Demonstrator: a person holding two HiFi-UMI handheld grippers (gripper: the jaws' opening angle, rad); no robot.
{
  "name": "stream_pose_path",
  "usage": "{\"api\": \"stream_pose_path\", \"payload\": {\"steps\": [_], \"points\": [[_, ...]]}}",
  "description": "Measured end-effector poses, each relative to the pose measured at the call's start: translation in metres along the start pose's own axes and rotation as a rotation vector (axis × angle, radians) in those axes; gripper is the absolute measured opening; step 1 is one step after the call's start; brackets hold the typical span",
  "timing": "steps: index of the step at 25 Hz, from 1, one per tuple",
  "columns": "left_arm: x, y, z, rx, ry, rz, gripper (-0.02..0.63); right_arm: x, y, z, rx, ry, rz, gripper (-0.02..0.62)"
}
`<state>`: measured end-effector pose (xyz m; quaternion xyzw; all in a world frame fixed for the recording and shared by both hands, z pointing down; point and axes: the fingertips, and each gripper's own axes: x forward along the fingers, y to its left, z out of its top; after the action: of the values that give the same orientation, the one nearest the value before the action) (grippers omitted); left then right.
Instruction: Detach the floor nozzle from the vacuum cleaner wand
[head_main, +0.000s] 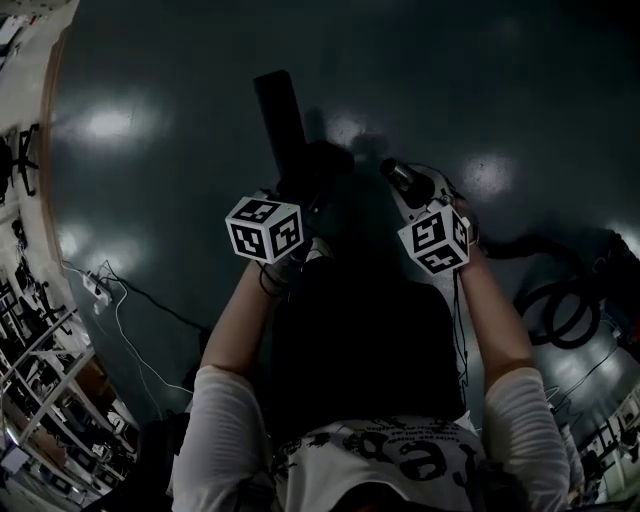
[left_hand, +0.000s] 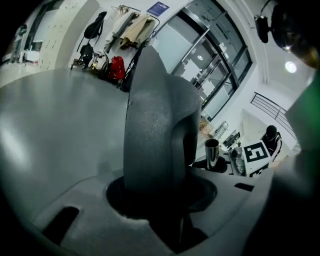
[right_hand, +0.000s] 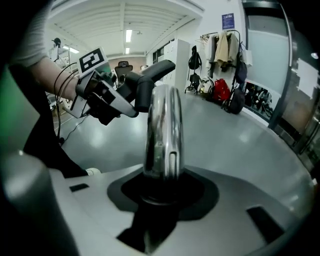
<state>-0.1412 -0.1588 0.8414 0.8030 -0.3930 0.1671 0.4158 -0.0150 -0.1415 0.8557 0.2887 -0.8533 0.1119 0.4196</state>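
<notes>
Both claws were loaded. The left claw (head_main: 297, 185) was clamped narrow on the neck of the black floor nozzle (head_main: 282, 115), and the right claw (head_main: 418, 198) was closed on the chrome wand (right_hand: 162, 125). The two parts looked already apart, the wand's open end just beside the nozzle, both held above the dark floor (head_main: 200, 80). The danger, as we read it, was a slip. The wand is smooth and round and could slide through the pads, and the long nozzle head could lever itself loose. To the right a black hose (head_main: 560, 315) lay coiled on the floor, and to the left a power strip (head_main: 97, 288) with its cable. Both could snag us if we stepped either way.
</notes>
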Motion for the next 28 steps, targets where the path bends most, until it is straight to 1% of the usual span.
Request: {"api": "stream_pose_path", "payload": {"steps": [2, 4, 6, 8, 10, 13, 16, 18, 20, 22, 26, 28], "points": [[0.024, 0.026, -0.023, -0.006, 0.010, -0.001, 0.129, 0.034, 0.002, -0.026, 0.013, 0.016, 0.010, 0.135], [0.049, 0.051, -0.051, -0.006, 0.044, 0.019, 0.129, 0.062, 0.007, -0.048, 0.032, 0.027, 0.028, 0.135], [0.072, 0.069, -0.080, -0.014, 0.079, 0.020, 0.129, 0.087, 0.015, -0.066, 0.049, 0.041, 0.049, 0.135], [0.093, 0.082, -0.108, -0.041, 0.096, 0.018, 0.129, 0.112, 0.024, -0.088, 0.058, 0.079, 0.083, 0.135], [0.112, 0.094, -0.132, -0.071, 0.119, 0.035, 0.129, 0.136, 0.028, -0.111, 0.065, 0.135, 0.117, 0.135], [0.137, 0.108, -0.166, -0.096, 0.200, 0.062, 0.129, 0.160, 0.027, -0.147, 0.083, 0.211, 0.139, 0.135], [0.151, 0.126, -0.196, -0.095, 0.285, 0.080, 0.130, 0.178, 0.035, -0.179, 0.087, 0.266, 0.147, 0.135], [0.158, 0.132, -0.206, -0.115, 0.310, 0.067, 0.130, 0.189, 0.041, -0.195, 0.070, 0.292, 0.133, 0.135], [0.164, 0.128, -0.212, -0.132, 0.340, 0.044, 0.130, 0.193, 0.047, -0.205, 0.041, 0.309, 0.126, 0.135], [0.169, 0.122, -0.214, -0.120, 0.365, 0.032, 0.130, 0.190, 0.047, -0.210, 0.029, 0.318, 0.128, 0.135], [0.167, 0.125, -0.209, -0.115, 0.356, 0.032, 0.130, 0.193, 0.049, -0.202, 0.076, 0.305, 0.182, 0.135], [0.165, 0.131, -0.211, -0.107, 0.348, 0.029, 0.130, 0.198, 0.055, -0.199, 0.083, 0.303, 0.191, 0.135]]}}
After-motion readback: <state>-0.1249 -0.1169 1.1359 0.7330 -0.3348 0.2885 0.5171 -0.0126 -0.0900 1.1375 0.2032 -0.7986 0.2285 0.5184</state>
